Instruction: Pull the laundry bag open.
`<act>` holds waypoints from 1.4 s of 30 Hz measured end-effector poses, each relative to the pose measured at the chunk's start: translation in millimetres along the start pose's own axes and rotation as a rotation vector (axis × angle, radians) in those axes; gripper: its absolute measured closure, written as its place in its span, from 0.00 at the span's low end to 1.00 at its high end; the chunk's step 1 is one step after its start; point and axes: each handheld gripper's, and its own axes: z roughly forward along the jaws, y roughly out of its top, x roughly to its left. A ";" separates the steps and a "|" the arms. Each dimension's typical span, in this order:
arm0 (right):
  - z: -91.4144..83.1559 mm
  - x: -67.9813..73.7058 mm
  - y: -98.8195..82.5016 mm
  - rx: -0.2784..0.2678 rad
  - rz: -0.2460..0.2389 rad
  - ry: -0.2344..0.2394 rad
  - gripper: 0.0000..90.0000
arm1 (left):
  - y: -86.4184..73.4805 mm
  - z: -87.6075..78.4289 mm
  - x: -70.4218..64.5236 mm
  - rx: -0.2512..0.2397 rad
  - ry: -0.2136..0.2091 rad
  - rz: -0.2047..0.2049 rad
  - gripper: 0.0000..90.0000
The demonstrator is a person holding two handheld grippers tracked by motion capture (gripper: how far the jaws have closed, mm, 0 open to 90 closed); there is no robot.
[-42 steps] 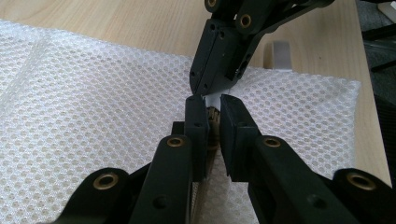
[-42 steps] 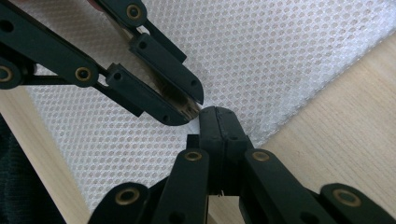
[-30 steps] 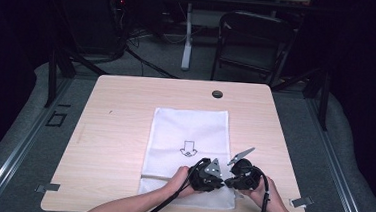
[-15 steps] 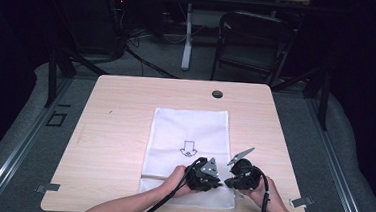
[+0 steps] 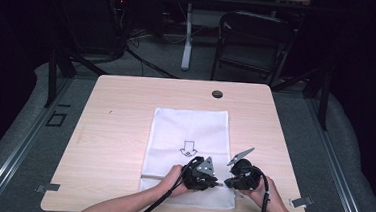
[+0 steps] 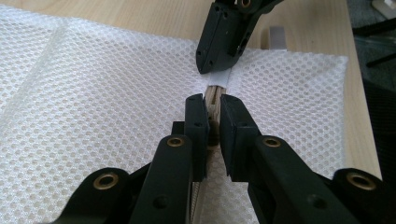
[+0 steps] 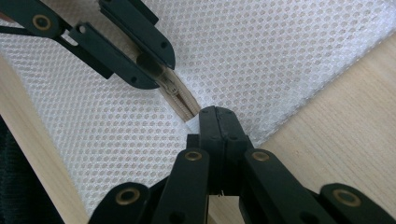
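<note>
No words, brands or numbers legible anywhere. One sign only: a black outlined arrow (image 5: 188, 148) printed on the white mesh bag (image 5: 174, 130), pointing toward the table's (image 5: 115, 111) near edge, roughly at the bag's middle. Nothing printed on the mesh in the two gripper views. Nothing readable on the tabletop itself.

A white mesh bag (image 5: 188, 146) (a black arrow printed on it) lies flat on the wooden surface (image 5: 119, 126). At its near edge the left hand-held gripper (image 5: 200, 173) and right hand-held gripper (image 5: 241, 174) meet, tips close together.
</note>
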 end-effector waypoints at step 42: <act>0.1 -1.0 -0.3 -0.001 -0.010 -0.009 1.00 | -11.4 -16.0 3.4 0.002 0.000 0.003 0.91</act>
